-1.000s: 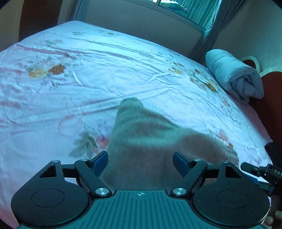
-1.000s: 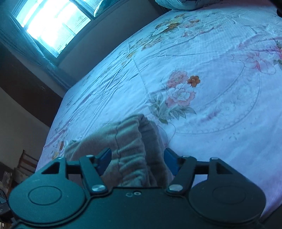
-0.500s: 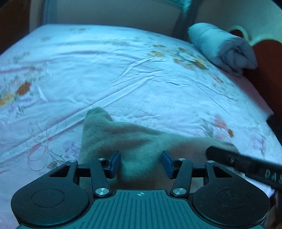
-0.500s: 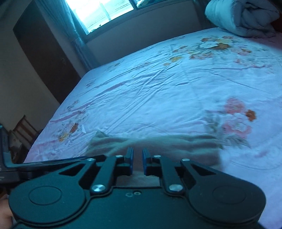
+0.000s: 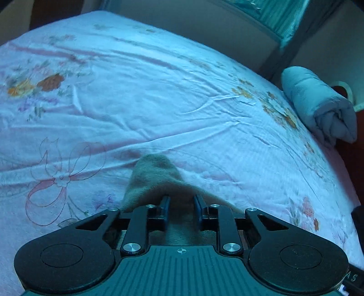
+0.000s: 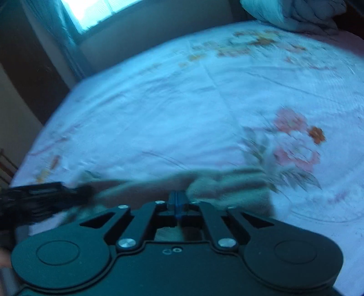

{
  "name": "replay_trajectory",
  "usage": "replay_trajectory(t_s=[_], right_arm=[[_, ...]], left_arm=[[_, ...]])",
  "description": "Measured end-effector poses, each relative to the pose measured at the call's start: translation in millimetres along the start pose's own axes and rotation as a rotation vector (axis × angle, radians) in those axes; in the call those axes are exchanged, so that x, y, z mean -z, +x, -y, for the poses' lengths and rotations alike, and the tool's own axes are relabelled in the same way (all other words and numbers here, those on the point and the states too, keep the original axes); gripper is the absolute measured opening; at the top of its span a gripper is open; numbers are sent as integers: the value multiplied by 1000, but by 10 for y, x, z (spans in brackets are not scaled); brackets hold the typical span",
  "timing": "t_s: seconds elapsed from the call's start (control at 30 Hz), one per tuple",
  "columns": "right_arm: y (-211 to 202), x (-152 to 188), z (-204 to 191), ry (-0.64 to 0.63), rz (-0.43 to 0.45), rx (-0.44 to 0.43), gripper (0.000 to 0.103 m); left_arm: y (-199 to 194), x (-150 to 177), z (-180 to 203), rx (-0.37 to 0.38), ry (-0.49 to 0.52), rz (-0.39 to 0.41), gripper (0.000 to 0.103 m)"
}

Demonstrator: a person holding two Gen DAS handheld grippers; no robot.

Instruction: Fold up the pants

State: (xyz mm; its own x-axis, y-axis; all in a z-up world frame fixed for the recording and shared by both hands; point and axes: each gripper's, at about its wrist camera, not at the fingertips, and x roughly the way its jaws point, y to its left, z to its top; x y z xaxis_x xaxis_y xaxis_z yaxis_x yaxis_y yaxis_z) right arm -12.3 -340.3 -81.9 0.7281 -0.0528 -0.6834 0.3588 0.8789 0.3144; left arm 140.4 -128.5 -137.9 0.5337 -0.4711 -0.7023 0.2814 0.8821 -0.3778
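Note:
Grey-brown pants lie on a floral bed sheet. In the left wrist view my left gripper has its blue pads pressed into a bunch of the fabric, which rises between them. In the blurred right wrist view the pants stretch as a flat band across the bed. My right gripper has its blue pads closed together on the near edge of the cloth. The left gripper shows as a dark blur at the left of that view.
A rolled pale blue quilt lies at the bed's far right, next to a dark red headboard. A window with curtains is behind the bed. A dark wooden wardrobe stands at the left.
Both grippers went from open around the pants to shut on the fabric. The left narrowed last; the right closed fully. The cloth now bunches up between the left pads.

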Motion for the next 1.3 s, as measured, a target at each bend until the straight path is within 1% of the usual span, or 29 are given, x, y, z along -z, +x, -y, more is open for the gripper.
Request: replay_trajectory(t_s=[0.07, 0.1, 0.17, 0.23, 0.27, 0.33, 0.4, 0.5, 0.57, 0.63, 0.7, 0.77, 0.9, 1.03, 1.17, 1.3], right_arm=[[-24, -77, -245, -84, 16, -30, 6], [15, -102, -310, -98, 4, -47, 6], [199, -157, -366, -69, -65, -81, 6], [334, -150, -401, -69, -105, -88, 6], [378, -132, -407, -82, -111, -66, 2], [434, -133, -324, -73, -116, -9, 0], [424, -145, -174, -34, -103, 36, 0], [330, -170, -29, -25, -78, 65, 0], [230, -178, 52, -19, -59, 69, 0], [130, -184, 114, -6, -48, 58, 0], [15, -172, 125, -16, -29, 61, 6], [-104, -151, 124, -8, -17, 34, 12], [-333, -33, 20, -44, -14, -30, 23], [-477, 193, -75, -67, -48, -85, 26], [-545, 446, -34, -75, -77, -72, 26], [-612, 586, 54, -95, -74, -54, 23]], left_arm=[[-49, -4, 89, 17, 22, 12, 23], [-41, -23, 129, 12, 42, 13, 23], [28, -61, 156, -22, 72, 1, 23], [95, -100, 91, -23, 60, -22, 23], [108, -108, 82, -25, 60, -21, 23], [83, -105, 113, -31, 89, -10, 23], [43, -106, 135, -29, 98, -4, 23], [-46, -110, 130, -21, 78, -1, 23], [-108, -109, 141, -25, 86, -1, 24], [-163, -92, 159, -46, 108, -8, 30], [-245, -60, 183, -70, 132, 4, 50], [-354, -25, 213, -74, 160, 22, 56], [-566, 79, 250, -63, 192, 27, 60], [-789, 281, 270, -43, 219, 27, 62], [-917, 562, 234, -29, 219, 0, 63], [-900, 825, 167, -56, 253, -39, 63]])
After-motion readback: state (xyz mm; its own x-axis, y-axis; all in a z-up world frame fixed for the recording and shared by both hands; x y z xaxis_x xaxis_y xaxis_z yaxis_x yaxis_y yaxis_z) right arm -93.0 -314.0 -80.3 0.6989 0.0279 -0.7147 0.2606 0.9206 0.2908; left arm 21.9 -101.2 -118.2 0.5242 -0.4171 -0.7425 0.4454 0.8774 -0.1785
